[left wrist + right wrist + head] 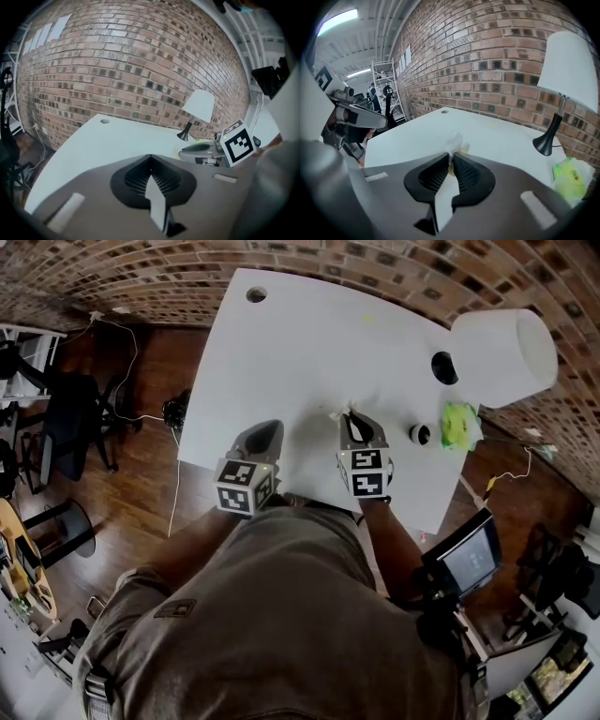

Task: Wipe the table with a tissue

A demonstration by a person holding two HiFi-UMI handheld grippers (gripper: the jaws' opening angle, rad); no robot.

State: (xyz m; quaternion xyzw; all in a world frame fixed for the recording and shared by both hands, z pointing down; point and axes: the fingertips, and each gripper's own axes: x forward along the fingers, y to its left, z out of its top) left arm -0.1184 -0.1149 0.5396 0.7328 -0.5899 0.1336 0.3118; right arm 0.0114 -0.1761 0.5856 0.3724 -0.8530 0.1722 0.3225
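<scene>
A crumpled white tissue [454,143] sticks out past the tips of my right gripper [452,157], whose jaws are shut on it just above the white table [417,136]. In the head view that gripper [350,415] is near the table's front edge, a scrap of tissue [337,413] at its tip. My left gripper [267,435] hovers beside it to the left. Its jaws are shut with nothing between them, as the left gripper view [150,159] shows.
A white lamp [502,352] with a black base [444,367] stands at the table's right. A green tissue pack [459,426] and a small black-and-white object [419,434] lie near it. A brick wall [122,70] runs behind the table; chairs [75,427] stand left.
</scene>
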